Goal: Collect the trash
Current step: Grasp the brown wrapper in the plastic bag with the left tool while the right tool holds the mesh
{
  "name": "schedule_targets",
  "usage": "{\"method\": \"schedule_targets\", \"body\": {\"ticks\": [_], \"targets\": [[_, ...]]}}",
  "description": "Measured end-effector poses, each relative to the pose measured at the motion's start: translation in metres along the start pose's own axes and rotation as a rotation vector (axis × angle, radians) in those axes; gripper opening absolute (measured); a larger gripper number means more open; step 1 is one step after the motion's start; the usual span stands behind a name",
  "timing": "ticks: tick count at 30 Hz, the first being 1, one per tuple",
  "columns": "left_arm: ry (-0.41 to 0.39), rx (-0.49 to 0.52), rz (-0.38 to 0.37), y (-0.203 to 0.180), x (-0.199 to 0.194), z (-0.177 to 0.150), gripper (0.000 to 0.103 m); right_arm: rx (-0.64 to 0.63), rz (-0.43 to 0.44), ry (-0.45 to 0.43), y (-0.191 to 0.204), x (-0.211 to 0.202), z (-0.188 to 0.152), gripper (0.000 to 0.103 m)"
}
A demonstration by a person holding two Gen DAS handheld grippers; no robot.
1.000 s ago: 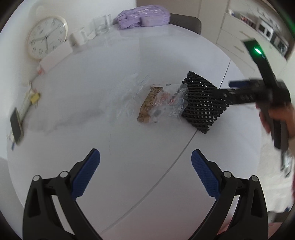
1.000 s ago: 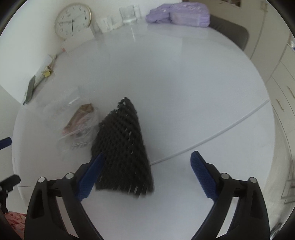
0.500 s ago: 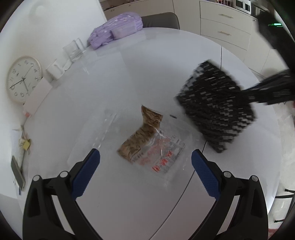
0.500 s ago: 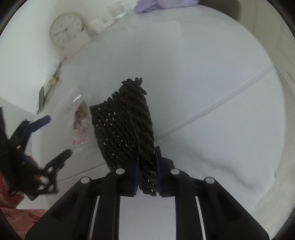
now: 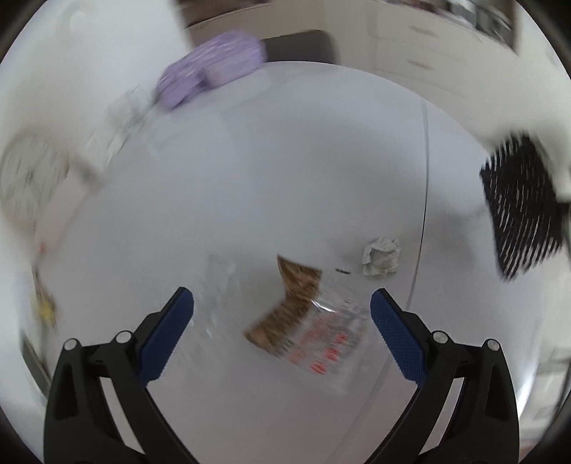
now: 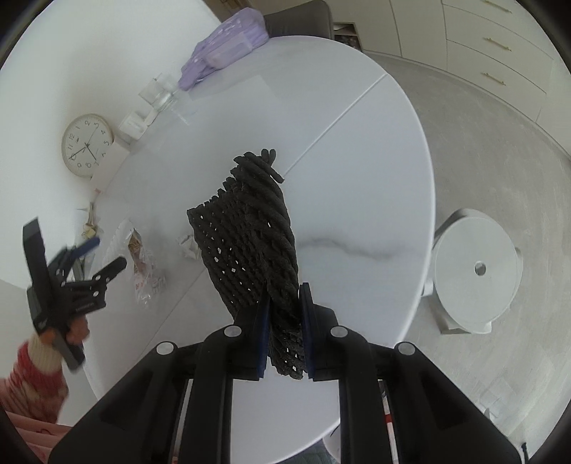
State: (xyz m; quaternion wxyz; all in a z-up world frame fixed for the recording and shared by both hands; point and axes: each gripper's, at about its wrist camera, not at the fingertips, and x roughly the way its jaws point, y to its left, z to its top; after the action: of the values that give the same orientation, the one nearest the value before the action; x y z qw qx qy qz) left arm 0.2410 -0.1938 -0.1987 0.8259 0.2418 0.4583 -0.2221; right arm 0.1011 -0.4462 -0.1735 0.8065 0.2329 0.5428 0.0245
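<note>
My right gripper is shut on a black foam net sleeve, lifted clear above the white round table. The same net hangs blurred at the right edge of the left wrist view. My left gripper stands open over a clear plastic wrapper with a brown snack pack and red print, its blue pads on either side and apart from it. A crumpled white paper ball lies just beyond the wrapper. The left gripper, held by a hand in a red patterned sleeve, shows at the left of the right wrist view.
At the table's far side stand a purple bag, a glass and a wall clock. A dark chair is behind the bag. A white round stool sits on the floor right of the table.
The right gripper closed on the black net and carried it up and off to the right, uncovering the paper ball. The left gripper moved in over the wrapper and rolled.
</note>
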Motion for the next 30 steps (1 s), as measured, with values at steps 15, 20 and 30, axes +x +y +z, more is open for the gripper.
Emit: {"method": "schedule_targets", "body": {"ticks": [15,20,30], "targets": [[0.184,0.239,-0.194,-0.03,0.062,-0.01,0.08,0.044,0.015,-0.033,0.015,-0.021,-0.041,0.016],[0.183,0.154,-0.247,-0.026,0.056,-0.016,0.034,0.058,0.008,-0.054,0.015,-0.035,-0.056,0.016],[0.103,-0.015,-0.332,-0.054,-0.035,-0.027,0.022,0.105,-0.023,-0.133,-0.002,-0.085,-0.109,0.016]]}}
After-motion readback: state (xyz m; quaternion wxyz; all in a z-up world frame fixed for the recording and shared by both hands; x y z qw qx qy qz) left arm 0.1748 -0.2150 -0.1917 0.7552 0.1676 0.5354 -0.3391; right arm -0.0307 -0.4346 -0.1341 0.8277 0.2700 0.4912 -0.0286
